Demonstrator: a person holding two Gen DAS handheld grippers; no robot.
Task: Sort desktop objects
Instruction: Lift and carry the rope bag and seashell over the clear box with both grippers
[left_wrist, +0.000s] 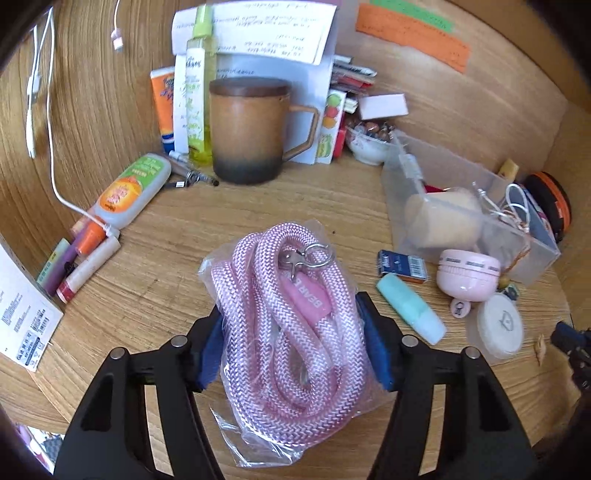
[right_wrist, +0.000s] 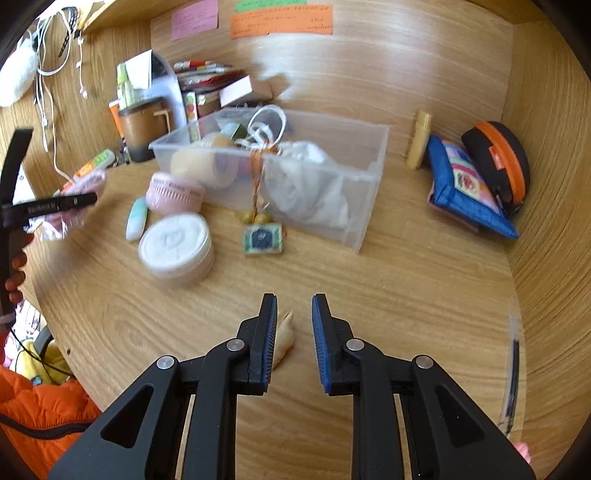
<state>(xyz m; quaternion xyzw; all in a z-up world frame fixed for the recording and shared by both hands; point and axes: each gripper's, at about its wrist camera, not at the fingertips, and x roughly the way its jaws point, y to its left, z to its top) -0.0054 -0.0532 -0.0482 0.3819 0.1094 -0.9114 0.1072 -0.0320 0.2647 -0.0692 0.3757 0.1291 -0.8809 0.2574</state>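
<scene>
My left gripper (left_wrist: 291, 314) is shut on a pink braided rope in a clear plastic bag (left_wrist: 284, 317), held above the wooden desk (left_wrist: 166, 266). The bag bulges between the blue pads. In the right wrist view the left gripper (right_wrist: 48, 203) shows at the far left with the bag (right_wrist: 70, 206). My right gripper (right_wrist: 294, 306) is open and empty, low over the desk, with a small tan object (right_wrist: 286, 338) lying between its fingers. A clear plastic bin (right_wrist: 273, 170) holding a tape roll, cords and cloth stands ahead of it; the bin also shows in the left wrist view (left_wrist: 461, 218).
A brown lidded mug (left_wrist: 251, 129), tubes, a spray bottle and papers stand at the back left. A pink round case (left_wrist: 467, 273), a white round jar (right_wrist: 177, 247), a mint tube (left_wrist: 410, 308) and a charm (right_wrist: 263, 238) lie by the bin. A blue pouch (right_wrist: 465, 188) and an orange-black case (right_wrist: 498, 162) sit right.
</scene>
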